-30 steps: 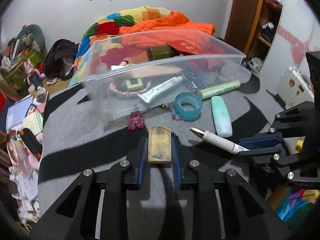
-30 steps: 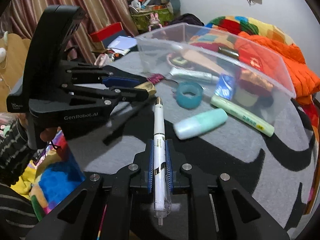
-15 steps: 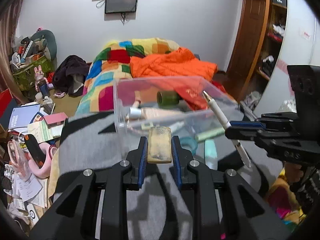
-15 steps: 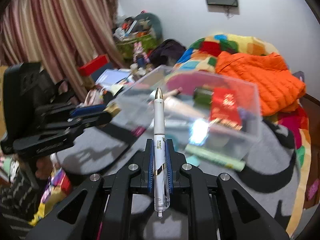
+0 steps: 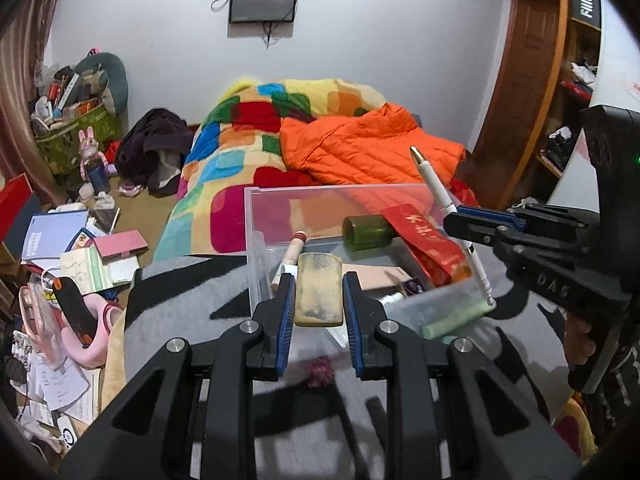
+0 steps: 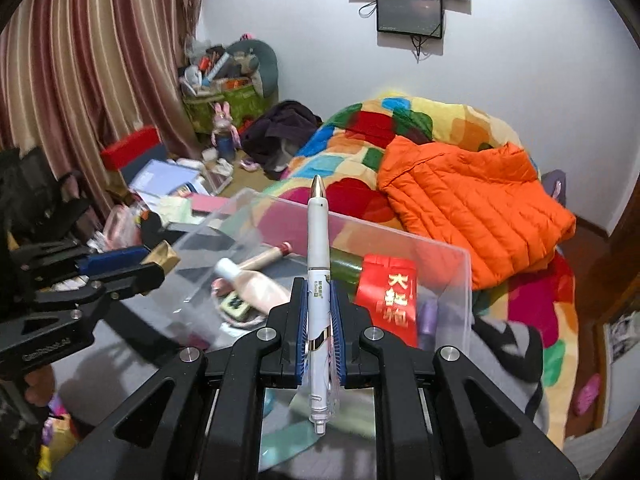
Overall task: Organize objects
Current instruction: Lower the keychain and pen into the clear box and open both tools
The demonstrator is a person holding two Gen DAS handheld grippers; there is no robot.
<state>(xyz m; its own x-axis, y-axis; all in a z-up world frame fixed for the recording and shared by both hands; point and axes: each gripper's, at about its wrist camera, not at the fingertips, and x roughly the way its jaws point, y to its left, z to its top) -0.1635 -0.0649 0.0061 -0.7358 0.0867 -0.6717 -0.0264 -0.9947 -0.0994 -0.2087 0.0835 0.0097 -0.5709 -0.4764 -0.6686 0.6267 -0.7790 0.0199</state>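
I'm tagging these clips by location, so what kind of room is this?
Most likely a lived-in bedroom: a bed under a patchwork blanket with an orange jacket on it, striped curtains, and a screen on the wall.

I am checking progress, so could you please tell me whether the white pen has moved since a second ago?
Yes. The white pen, shut in the right hand-held gripper, has risen off the grey blanket to above the clear plastic bin.

I have my left gripper (image 5: 319, 296) clamped on a tan block (image 5: 320, 289), level; my right gripper (image 6: 319, 318) pinches a white pen (image 6: 318, 280), tip forward.
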